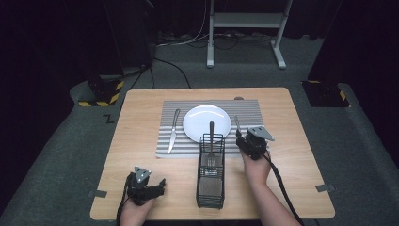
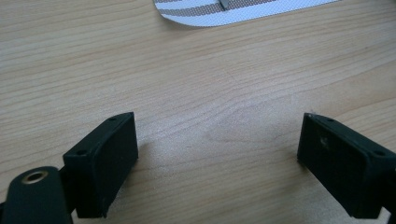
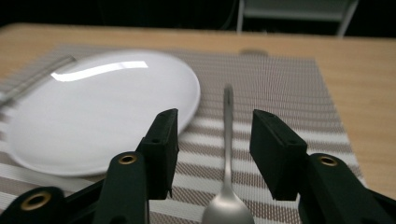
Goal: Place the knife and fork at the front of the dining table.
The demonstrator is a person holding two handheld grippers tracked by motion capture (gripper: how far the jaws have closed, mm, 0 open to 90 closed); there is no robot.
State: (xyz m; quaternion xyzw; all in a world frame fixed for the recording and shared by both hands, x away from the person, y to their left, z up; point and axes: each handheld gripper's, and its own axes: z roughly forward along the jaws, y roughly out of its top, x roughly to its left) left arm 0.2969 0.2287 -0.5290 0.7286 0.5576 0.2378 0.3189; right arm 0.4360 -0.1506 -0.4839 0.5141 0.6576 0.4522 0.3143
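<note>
While the right gripper (image 3: 215, 140) hangs over the striped placemat (image 1: 244, 109), its jaws stand apart with a spoon (image 3: 227, 154) lying on the mat between them, pads clear of the metal on both sides. No earlier picture, so just the state: spread, not pinching. Spoon bowl sits low in the right gripper view at 6 o'clock, handle runs away toward 12 o'clock, roughly centred in the gap, a bit nearer the right finger (image 3: 275, 149) than the left one. Spoon lies flat on the mat just beside the white plate (image 3: 93, 112), at the plate's 3 o'clock, not touching it as far as I can tell.

High view: right gripper (image 1: 245, 139) sits at the plate's (image 1: 200, 113) 4 o'clock, held by the right hand (image 1: 256, 165); spoon handle (image 1: 237, 123) pokes out past it toward 12 o'clock. A knife (image 1: 173, 131) lies on the mat at the plate's 9 o'clock. A black wire basket (image 1: 210, 190) stands at the plate's 6 o'clock with a fork (image 1: 211, 141) in it, handle leaning over the plate rim.

Left gripper (image 1: 149, 186) rests low near the table's (image 1: 136, 141) near edge, 7 o'clock of the basket, well apart from the cutlery. Its jaws are spread wide over bare wood (image 2: 210, 93), nothing between them; mat corner (image 2: 224, 11) shows at 12 o'clock.
</note>
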